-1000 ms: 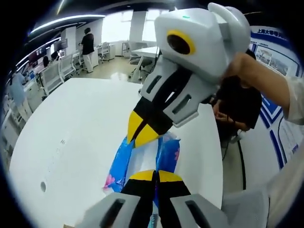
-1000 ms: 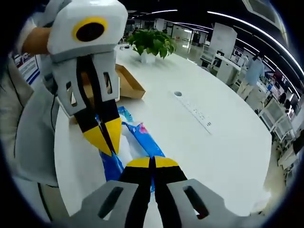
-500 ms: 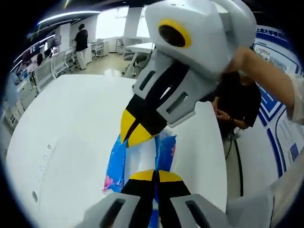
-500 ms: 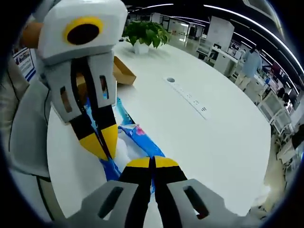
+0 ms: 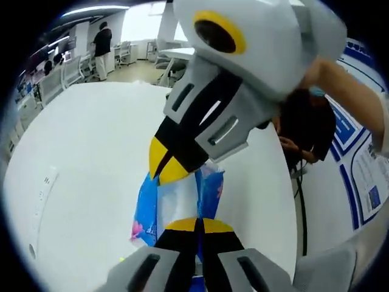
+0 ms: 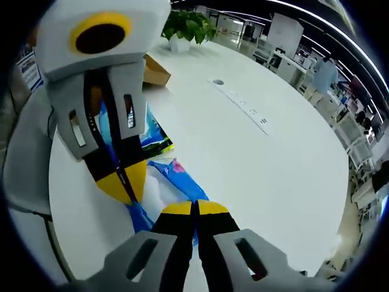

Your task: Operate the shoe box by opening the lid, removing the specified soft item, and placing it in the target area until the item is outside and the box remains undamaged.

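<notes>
A wide white table takes up most of this open office, with a power strip set into its middle, a potted plant at its far end and desks and people beyond. The brown shoe box sits near the plant. Close to the near edge, a blue-and-white soft pack is pinched from both ends: the left gripper and the right gripper are each clamped tight on it.

Soft pack above table
</notes>
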Demonstrator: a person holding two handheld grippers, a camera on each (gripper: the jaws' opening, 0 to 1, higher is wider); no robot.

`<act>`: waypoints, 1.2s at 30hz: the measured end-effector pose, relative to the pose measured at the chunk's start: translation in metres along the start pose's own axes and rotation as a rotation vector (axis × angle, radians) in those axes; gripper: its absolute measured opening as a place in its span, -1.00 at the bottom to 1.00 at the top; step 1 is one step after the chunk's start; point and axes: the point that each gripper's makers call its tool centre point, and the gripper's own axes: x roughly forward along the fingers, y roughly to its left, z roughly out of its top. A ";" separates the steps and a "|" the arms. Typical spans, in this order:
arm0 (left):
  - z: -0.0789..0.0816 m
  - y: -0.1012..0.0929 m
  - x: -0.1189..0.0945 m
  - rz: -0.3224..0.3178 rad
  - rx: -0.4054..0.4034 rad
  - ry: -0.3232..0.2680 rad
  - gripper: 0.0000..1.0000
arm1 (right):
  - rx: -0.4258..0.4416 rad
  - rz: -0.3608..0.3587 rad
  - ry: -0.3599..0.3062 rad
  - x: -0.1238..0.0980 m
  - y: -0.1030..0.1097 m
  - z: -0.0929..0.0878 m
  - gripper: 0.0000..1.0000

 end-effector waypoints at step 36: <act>0.001 -0.017 -0.021 0.055 0.062 -0.016 -0.60 | 0.021 -0.054 0.039 -0.013 0.003 -0.008 -0.67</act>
